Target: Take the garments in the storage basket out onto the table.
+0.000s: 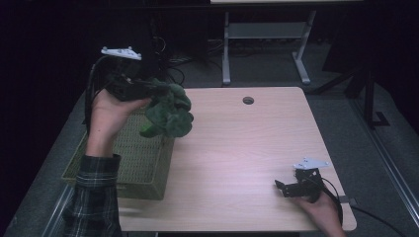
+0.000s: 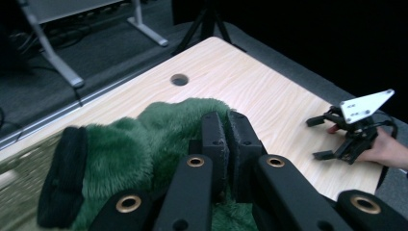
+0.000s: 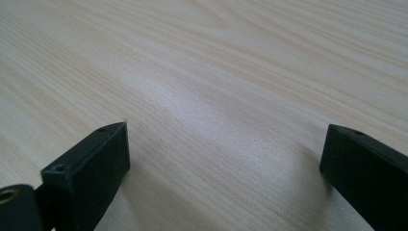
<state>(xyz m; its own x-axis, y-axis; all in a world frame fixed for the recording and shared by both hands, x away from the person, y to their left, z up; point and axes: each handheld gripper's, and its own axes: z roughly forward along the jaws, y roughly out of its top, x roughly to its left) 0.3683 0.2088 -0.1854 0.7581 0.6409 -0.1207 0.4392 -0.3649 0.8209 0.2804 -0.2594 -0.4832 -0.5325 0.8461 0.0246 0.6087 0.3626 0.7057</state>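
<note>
Left gripper (image 2: 226,144) clenched on green plush toy (image 1: 168,111), held above basket (image 1: 143,163). Soft, light, floppy: you pinch thick fold. Right gripper (image 1: 286,187) released, resting on table (image 1: 237,148).

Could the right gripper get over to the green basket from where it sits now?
Probably yes. The right gripper rests open at the table's near right corner, and the bare wooden tabletop lies between it and the green basket. The left gripper, holding a green plush toy above the basket, might crowd it.
</note>
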